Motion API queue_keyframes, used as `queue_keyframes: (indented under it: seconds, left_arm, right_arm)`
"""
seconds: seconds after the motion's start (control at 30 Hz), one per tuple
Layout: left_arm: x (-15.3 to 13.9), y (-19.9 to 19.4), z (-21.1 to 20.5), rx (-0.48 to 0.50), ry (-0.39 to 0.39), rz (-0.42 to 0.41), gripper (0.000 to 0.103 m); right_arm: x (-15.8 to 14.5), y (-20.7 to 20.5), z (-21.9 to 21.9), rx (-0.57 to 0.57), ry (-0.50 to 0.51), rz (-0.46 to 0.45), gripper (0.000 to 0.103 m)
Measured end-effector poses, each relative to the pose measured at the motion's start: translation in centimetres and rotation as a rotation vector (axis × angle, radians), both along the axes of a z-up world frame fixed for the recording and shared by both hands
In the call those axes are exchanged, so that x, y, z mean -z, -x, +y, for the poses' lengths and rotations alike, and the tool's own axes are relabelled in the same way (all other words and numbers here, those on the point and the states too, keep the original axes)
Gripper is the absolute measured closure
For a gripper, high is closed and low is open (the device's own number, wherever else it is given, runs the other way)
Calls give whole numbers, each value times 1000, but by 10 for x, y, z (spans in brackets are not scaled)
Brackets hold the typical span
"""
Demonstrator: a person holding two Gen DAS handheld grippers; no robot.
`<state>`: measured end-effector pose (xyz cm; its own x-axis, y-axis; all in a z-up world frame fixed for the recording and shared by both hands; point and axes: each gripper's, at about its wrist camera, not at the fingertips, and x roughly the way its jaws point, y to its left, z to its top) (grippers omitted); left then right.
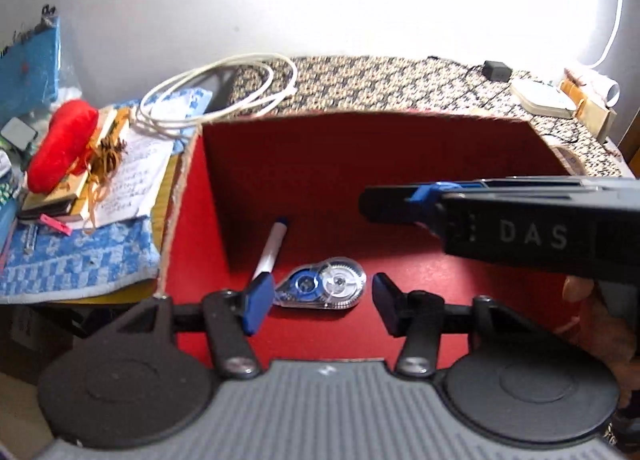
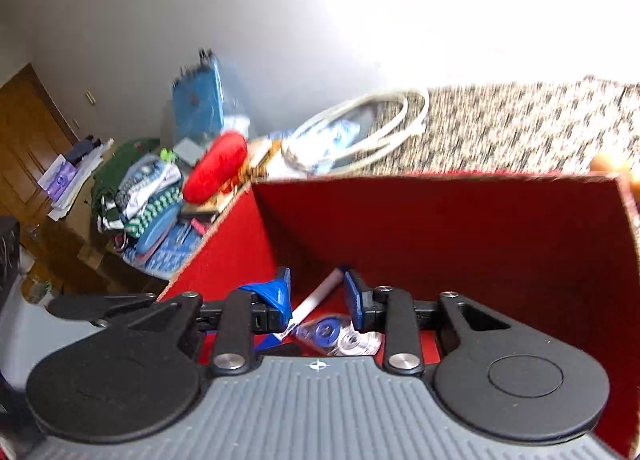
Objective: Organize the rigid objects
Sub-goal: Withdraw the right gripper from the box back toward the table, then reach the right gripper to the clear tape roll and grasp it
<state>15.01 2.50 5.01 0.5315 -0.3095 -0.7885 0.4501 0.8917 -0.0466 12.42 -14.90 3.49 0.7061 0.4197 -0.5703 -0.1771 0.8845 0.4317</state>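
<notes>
Both grippers held over the red box (image 1: 320,164)

Left gripper (image 1: 320,302) and right gripper (image 2: 316,302) are spread, empty; marker (image 1: 271,248) is seen lying tilted, cap toward upper right.

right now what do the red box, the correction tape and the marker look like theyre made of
Red box: seemingly cardboard with a matte red lining; its rim shows a raw tan edge.
Correction tape: clear glossy plastic shell, since blue and grey geared wheels show through it.
Marker: smooth white barrel with a blue cap, probably plastic; too small to be sure.
</notes>
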Motion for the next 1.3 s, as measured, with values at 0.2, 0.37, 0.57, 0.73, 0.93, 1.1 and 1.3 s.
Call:
queue_keyframes:
  seconds: [0.2,0.37,0.57,0.73,0.93,1.1,1.3]
  left_arm:
    - [-16,19,2,17,28,-51,43]
    - [-25,36,-7,18,8,-91,41]
    - [-35,58,-23,30,-9,-136,38]
    - [-41,76,-35,28,-14,-154,36]
    - [-42,93,-44,6,-33,-149,35]
    - [-42,110,-48,-3,-36,-139,34]
    - [-33,126,-51,-12,-10,-80,33]
  right_arm:
    - [-10,27,-13,39,46,-112,90]
    - [-16,48,-21,59,68,-178,90]
    - [-23,72,-31,60,78,-214,90]
    - [-26,88,-41,51,59,-222,89]
    - [-23,107,-55,60,53,-208,88]
    - [-20,125,-72,73,2,-190,88]
    - [-17,144,-85,64,-5,-188,87]
